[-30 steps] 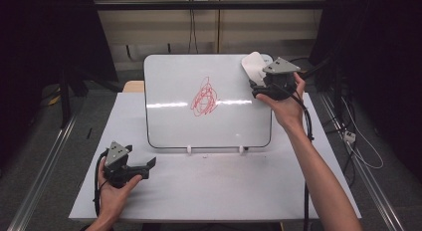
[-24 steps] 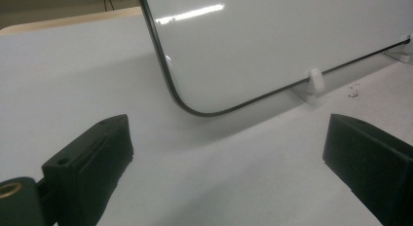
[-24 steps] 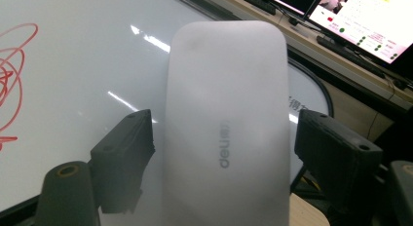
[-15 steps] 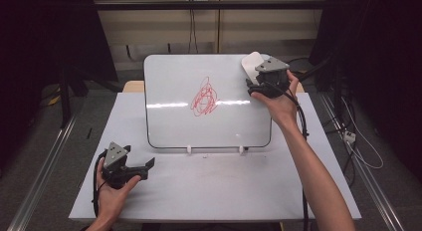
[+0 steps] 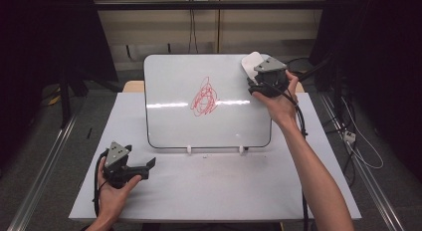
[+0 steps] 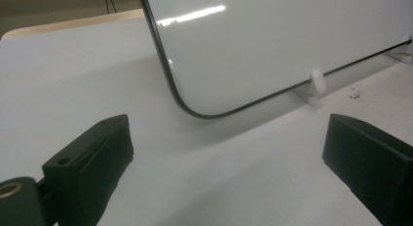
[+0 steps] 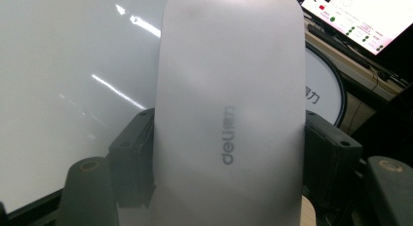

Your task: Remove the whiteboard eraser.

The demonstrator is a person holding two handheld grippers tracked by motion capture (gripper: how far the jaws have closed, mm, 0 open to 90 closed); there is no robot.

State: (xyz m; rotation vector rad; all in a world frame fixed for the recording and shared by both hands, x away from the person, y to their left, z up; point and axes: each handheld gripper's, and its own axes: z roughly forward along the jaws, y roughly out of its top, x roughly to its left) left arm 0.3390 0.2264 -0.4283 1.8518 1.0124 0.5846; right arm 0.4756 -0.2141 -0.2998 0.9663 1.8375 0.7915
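the right gripper (image 5: 259, 76), pinching the white eraser (image 7: 229, 114), has drifted along the whiteboard (image 5: 169, 91) edge, red scribble (image 5: 204, 96) still unwiped, while the left gripper (image 5: 144, 167) rests spread.

- A lab or recording studio.
- Black curtains (image 5: 45, 47) hang either side of the white table (image 5: 214, 191).
- Cables (image 5: 358, 146) trail on the floor right of the table.
- A monitor (image 7: 360, 21) glows behind it.

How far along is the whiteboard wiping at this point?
Done: the right tongs have the eraser clamped and raised at the whiteboard's top right corner. In hand: bringing it to the board. Left: the red scribble is untouched. The left tongs rest open on the table.
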